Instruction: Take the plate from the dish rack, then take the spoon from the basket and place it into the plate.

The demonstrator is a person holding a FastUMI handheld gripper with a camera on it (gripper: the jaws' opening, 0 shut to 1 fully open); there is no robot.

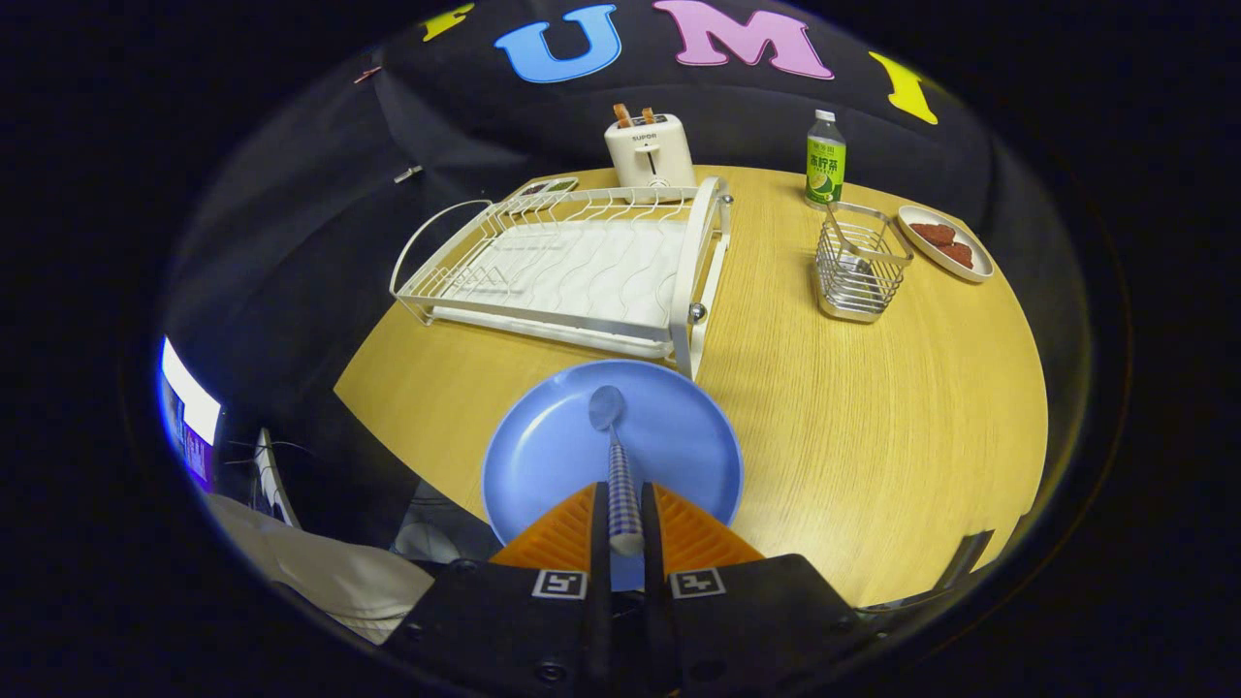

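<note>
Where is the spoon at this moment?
In the gripper view, the spoon is held by its checked handle between the two fingers of the gripper, and its bowl points ahead over the blue plate, just before the dish rack.

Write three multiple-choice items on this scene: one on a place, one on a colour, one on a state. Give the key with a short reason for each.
1. Where is the plate?
A. Standing in the dish rack
B. On the table just in front of the dish rack
C. Beside the toaster

2. What colour is the plate?
A. Blue
B. White
C. Green

3. What is the gripper doing?
A. Open above the wire basket
B. Shut on nothing
C. Shut on the spoon handle

Key:
1 B, the plate lies flat on the wooden table, its far rim at the rack's near edge.
2 A, its whole face is blue.
3 C, both fingers press the checked handle, with the spoon's bowl over the plate, beyond the fingers.
</note>
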